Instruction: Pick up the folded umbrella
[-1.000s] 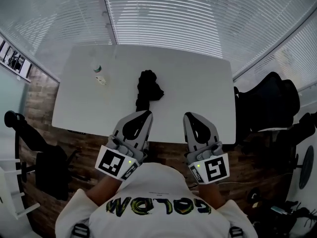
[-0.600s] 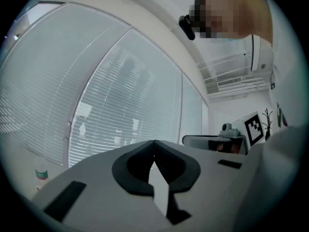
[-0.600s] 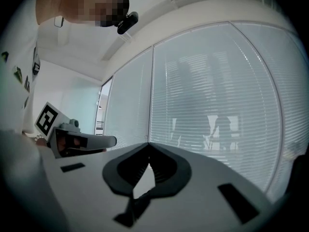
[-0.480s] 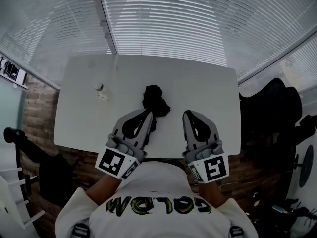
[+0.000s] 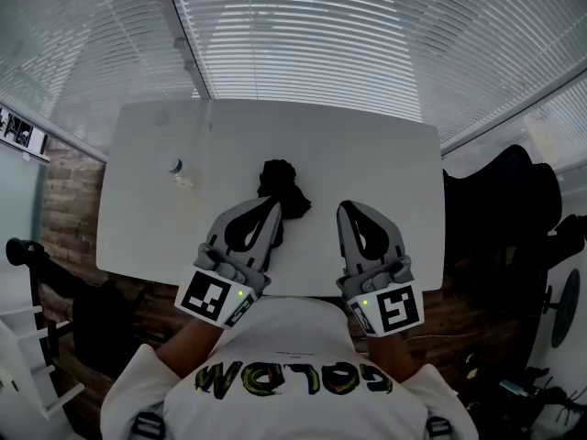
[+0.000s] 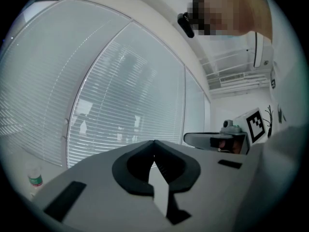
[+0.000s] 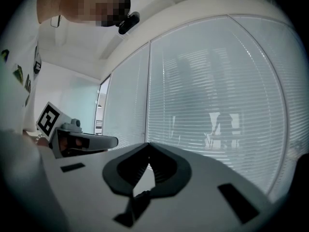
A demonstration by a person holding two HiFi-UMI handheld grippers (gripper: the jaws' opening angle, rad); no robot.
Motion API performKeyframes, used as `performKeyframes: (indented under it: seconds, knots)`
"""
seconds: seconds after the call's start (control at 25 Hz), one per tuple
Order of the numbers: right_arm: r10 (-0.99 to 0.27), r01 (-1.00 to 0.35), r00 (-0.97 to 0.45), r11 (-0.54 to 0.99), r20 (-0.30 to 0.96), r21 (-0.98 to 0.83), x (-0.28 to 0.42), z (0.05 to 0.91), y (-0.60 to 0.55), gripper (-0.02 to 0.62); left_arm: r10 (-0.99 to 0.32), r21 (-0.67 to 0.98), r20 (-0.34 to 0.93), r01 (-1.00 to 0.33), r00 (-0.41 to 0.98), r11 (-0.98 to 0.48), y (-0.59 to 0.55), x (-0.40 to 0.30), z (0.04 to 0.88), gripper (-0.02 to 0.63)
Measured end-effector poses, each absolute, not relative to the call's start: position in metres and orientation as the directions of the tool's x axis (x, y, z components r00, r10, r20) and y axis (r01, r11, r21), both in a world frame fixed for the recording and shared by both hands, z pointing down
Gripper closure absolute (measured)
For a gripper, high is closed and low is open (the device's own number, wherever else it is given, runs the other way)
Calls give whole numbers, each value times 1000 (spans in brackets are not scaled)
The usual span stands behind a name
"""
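Observation:
The folded black umbrella (image 5: 278,183) lies bunched near the middle of the white table (image 5: 376,154) in the head view. My left gripper (image 5: 274,205) points level over the table's near edge. Its tip is just to the near side of the umbrella and overlaps the umbrella's lower end in this view. Its jaws are shut and empty (image 6: 154,142). My right gripper (image 5: 345,209) is held parallel to it, to the right of the umbrella and apart from it, also shut with nothing in it (image 7: 147,143). Neither gripper view clearly shows the umbrella.
A small bottle (image 5: 174,166) stands on the table's left part, also low at the left in the left gripper view (image 6: 34,178). Windows with slatted blinds (image 5: 303,35) rise behind the table. A black chair (image 5: 500,214) sits to the right, and another dark chair (image 5: 55,278) to the left.
Both grippers have moved forward from in front of the table's edge to over it, closer to the umbrella. Both stayed shut.

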State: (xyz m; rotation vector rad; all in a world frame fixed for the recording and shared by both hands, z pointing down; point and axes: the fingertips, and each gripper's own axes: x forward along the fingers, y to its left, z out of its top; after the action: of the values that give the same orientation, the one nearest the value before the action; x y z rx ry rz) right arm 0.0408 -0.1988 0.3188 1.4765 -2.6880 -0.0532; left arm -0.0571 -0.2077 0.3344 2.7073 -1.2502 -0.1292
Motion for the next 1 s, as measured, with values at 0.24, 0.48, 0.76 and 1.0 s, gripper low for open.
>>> performKeyframes:
  seconds: [0.24, 0.48, 0.76, 1.0]
  knots:
    - [-828, -824, -558, 561, 61, 79, 59, 318, -209, 583, -789, 169, 20, -780, 614, -603, -220, -45, 341, 594]
    - [-823, -820, -563, 568, 73, 70, 72, 324, -215, 583, -793, 170, 92, -794, 603, -584, -233, -35, 369, 577]
    - [-828, -826, -556, 560, 66, 62, 82, 324, -214, 583, -790, 165, 195, -814, 581, -557, -246, -29, 413, 527]
    - [-833, -831, -550, 553, 68, 58, 89, 325, -208, 583, -787, 154, 292, -839, 544, -522, -262, -30, 456, 461]
